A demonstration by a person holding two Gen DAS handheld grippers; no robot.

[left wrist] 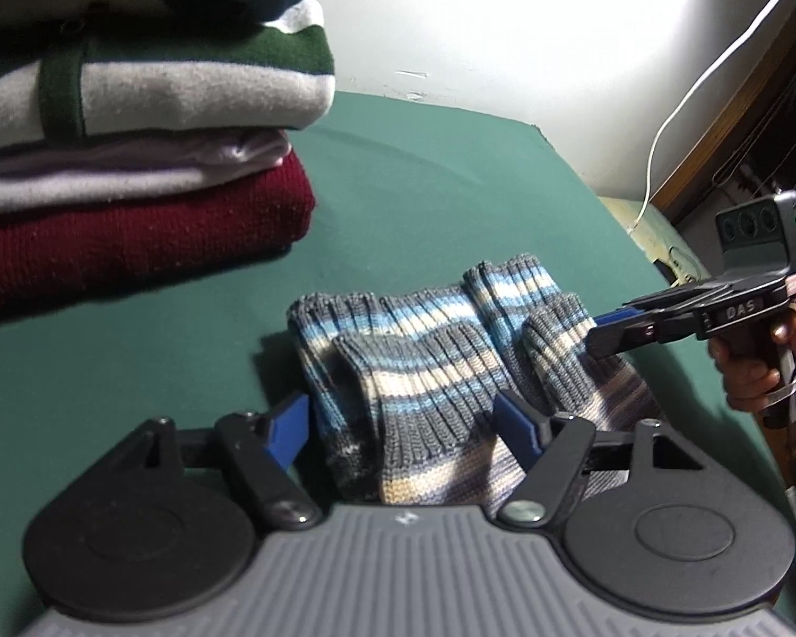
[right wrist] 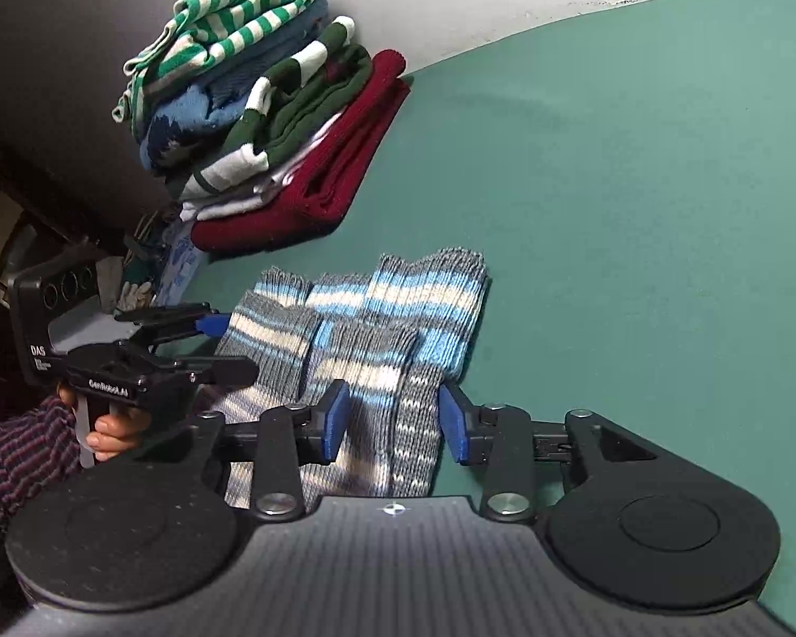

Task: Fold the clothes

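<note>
A folded grey, blue and cream striped knit sweater (left wrist: 424, 371) lies on the green table; it also shows in the right wrist view (right wrist: 377, 339). My left gripper (left wrist: 403, 424) is open, its blue pads either side of the sweater's near fold. My right gripper (right wrist: 392, 419) is open too, straddling a ribbed edge of the sweater. In the left wrist view the right gripper (left wrist: 599, 339) reaches in from the right and touches the sweater. In the right wrist view the left gripper (right wrist: 217, 345) comes in from the left at the sweater's edge.
A stack of folded clothes (left wrist: 132, 159) stands at the back left, a dark red knit at the bottom; it shows in the right wrist view (right wrist: 270, 122) against the white wall. The green table (right wrist: 637, 212) stretches right. A white cable (left wrist: 716, 63) hangs by the wall.
</note>
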